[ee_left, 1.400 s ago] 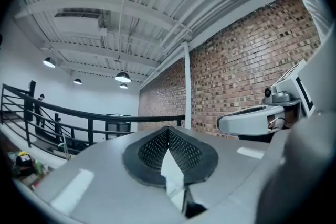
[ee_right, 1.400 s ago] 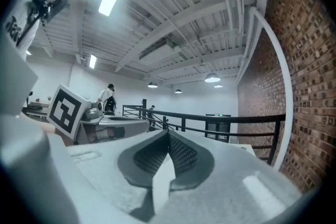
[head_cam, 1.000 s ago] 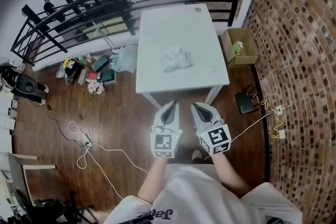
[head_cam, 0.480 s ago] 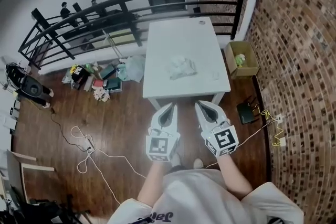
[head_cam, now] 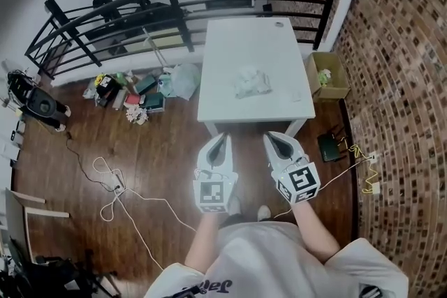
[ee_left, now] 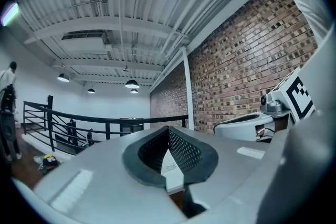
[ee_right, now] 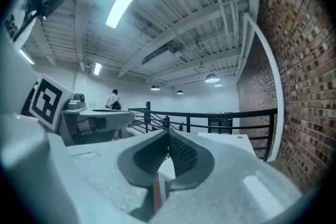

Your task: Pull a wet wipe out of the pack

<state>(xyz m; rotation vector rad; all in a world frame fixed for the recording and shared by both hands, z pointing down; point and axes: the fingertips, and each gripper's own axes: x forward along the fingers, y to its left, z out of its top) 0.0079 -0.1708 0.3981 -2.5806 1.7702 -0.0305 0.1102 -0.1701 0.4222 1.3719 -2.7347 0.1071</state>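
The wet wipe pack [head_cam: 251, 82] lies as a pale, crumpled bundle near the middle of the white desk [head_cam: 237, 45], within open reach from the near edge. Whether a wipe already stands out of it is too small to tell. The left tongs [head_cam: 221, 141] and right tongs [head_cam: 274, 140] are both closed on nothing, held level side by side just short of that edge, well apart from the pack. That looks like a carrying pose rather than a reach.
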